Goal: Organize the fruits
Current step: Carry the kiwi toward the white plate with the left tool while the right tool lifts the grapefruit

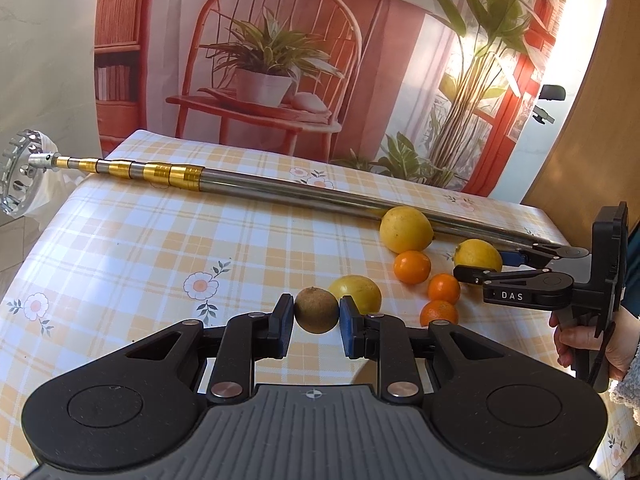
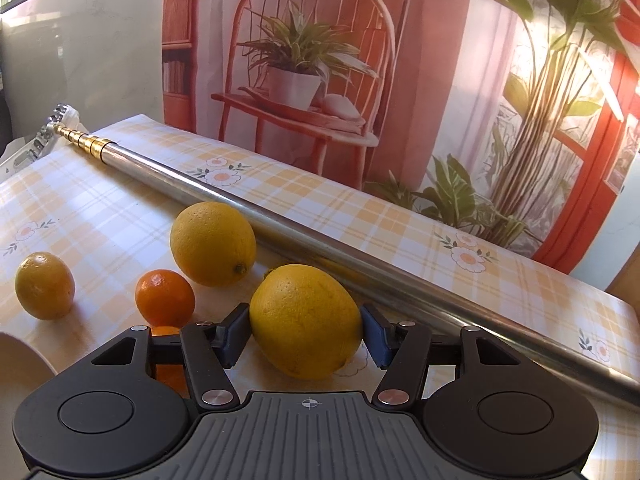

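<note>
My left gripper (image 1: 317,316) is shut on a brown kiwi (image 1: 317,310), low over the checked tablecloth (image 1: 140,248). Behind the kiwi lies a lemon (image 1: 356,292). To the right lie three small oranges (image 1: 412,267) and a larger lemon (image 1: 406,229). My right gripper (image 2: 306,334) is shut on a big lemon (image 2: 306,320); in the left wrist view it (image 1: 480,264) reaches in from the right around that lemon (image 1: 478,255). In the right wrist view, another lemon (image 2: 212,238), an orange (image 2: 165,298) and a small lemon (image 2: 45,285) lie to the left.
A long metal telescopic pole (image 1: 280,184) with gold sections lies across the back of the table, just behind the fruit; it also shows in the right wrist view (image 2: 320,248). A printed backdrop (image 1: 280,60) hangs behind the table. A pale curved rim (image 2: 20,356) shows at the lower left.
</note>
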Demonstrator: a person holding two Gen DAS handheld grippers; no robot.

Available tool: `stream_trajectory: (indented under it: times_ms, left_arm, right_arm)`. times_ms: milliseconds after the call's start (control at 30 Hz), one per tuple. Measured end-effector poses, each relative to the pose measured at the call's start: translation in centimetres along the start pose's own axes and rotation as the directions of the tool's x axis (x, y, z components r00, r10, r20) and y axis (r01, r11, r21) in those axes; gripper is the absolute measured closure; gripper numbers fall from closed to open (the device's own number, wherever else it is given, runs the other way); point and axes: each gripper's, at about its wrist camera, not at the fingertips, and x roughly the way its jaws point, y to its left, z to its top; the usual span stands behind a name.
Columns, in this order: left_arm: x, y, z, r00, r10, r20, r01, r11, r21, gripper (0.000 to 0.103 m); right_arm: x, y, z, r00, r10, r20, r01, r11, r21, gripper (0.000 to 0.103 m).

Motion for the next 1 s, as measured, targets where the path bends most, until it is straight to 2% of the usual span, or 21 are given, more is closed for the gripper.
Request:
stream_trajectory:
  times_ms: [233, 567, 767, 1000]
  left_arm:
    - [-0.7, -0.8, -0.3, 1.0, -0.023, 0.01, 0.023, 0.999, 0.026, 0.077]
    - [-1.7, -1.6, -1.2, 0.999, -0.052, 0.006, 0.051, 0.997, 0.059, 0.077]
    - [-1.2, -1.9, -1.7, 0.996, -0.089, -0.028, 0.091, 0.993, 0.07, 0.077]
    - [0.1, -2.8, -2.4, 0.991, -0.109, -0.073, 0.118, 0.985, 0.128, 0.077]
  right_arm:
    - [-2.5, 0.2, -1.5, 1.0, 0.013, 0.0, -0.013, 0.999, 0.046, 0.048]
    - [-7.9, 0.5, -2.6, 0.998, 0.032, 0.057, -0.041, 0.986, 0.16, 0.048]
    - [-10.7, 1.7, -3.5, 0.995, 0.053, 0.079, -0.067, 0.978, 0.199, 0.048]
    - [-12.8, 4.2, -4.6, 0.992, 0.077, 0.097, -0.093, 0.979, 0.182, 0.048]
